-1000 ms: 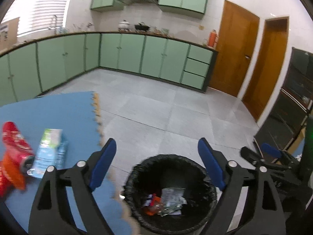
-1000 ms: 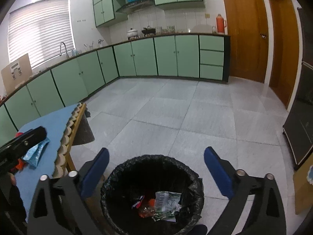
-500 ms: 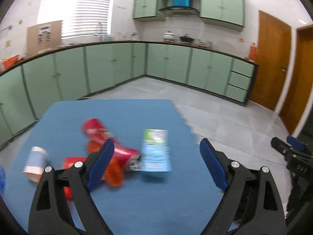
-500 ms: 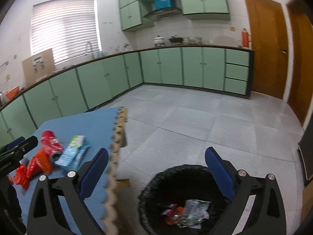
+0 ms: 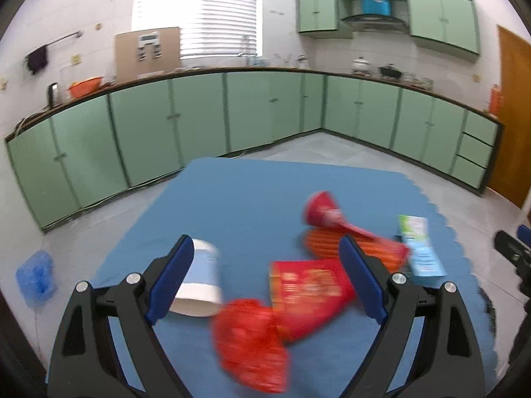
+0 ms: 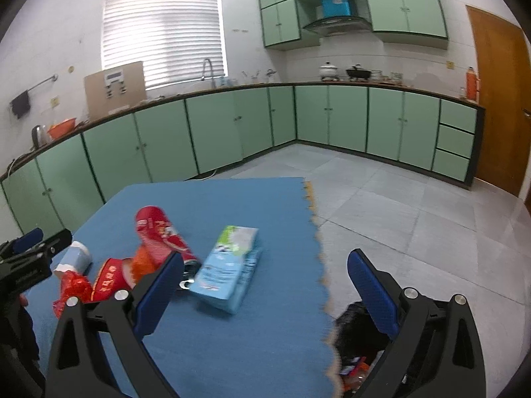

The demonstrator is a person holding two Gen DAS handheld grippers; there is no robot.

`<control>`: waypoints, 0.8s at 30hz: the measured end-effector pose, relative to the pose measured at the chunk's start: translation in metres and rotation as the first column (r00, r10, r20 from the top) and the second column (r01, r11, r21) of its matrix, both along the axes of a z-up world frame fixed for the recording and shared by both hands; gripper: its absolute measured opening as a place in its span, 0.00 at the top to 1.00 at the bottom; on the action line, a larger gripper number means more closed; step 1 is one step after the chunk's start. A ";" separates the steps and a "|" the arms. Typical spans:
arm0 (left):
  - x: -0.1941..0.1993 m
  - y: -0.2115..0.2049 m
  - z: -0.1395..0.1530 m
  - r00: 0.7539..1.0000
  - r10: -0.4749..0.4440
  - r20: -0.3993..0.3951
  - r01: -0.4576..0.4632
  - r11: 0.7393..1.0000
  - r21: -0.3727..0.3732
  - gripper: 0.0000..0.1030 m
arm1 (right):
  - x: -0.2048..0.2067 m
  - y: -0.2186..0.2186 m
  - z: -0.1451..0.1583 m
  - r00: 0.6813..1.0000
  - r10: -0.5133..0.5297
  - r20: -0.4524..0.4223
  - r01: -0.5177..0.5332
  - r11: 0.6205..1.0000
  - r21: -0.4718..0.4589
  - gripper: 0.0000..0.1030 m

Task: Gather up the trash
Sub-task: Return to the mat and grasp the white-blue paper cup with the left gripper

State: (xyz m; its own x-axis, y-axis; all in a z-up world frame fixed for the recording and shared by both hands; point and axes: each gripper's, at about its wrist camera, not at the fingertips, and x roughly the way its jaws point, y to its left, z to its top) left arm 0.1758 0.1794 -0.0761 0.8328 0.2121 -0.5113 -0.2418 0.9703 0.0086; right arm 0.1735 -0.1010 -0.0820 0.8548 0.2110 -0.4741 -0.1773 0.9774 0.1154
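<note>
Trash lies on a blue-matted table (image 5: 239, 199): a tipped white and blue paper cup (image 5: 199, 282), a crumpled red wrapper (image 5: 255, 341), a flat red packet (image 5: 305, 295), a red can (image 5: 323, 214), an orange piece (image 5: 332, 245) and a light-blue carton (image 5: 419, 248). My left gripper (image 5: 264, 248) hangs open above the cup and the red packet, holding nothing. My right gripper (image 6: 265, 258) is open and empty, just right of the carton (image 6: 229, 265) and near the table's right edge. A black-lined bin (image 6: 358, 335) with litter inside stands below that edge.
Green cabinets (image 6: 215, 132) line the far walls, with grey tiled floor (image 6: 398, 205) between them and the table. A blue plastic thing (image 5: 33, 278) lies on the floor at the left. A wooden door (image 6: 501, 99) stands at the right.
Both grippers swung left from over the bin to the table. The bin left the left wrist view and slid to the lower right of the right wrist view. Both stayed open.
</note>
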 end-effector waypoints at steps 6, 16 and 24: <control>0.016 0.046 -0.014 0.997 0.064 -0.051 -0.064 0.998 0.000 0.16 | 0.008 0.023 -0.005 1.000 0.013 -0.003 -0.013 1.000 -0.003 0.06; 0.036 0.079 -0.044 0.988 0.067 -0.140 -0.076 0.995 -0.059 0.16 | 0.019 0.048 -0.017 0.999 0.022 -0.029 -0.022 0.999 -0.026 0.06; 0.051 0.104 -0.064 0.972 0.080 -0.220 -0.112 0.984 -0.138 0.16 | 0.025 0.060 -0.027 0.998 0.026 -0.058 -0.029 0.998 -0.047 0.06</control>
State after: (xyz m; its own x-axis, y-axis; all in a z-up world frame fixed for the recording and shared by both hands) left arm 0.2267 0.2831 -0.1403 0.6807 0.1937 -0.7065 -0.3419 0.9369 -0.0726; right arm 0.1985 -0.0411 -0.1090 0.8201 0.2100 -0.5323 -0.1987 0.9769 0.0792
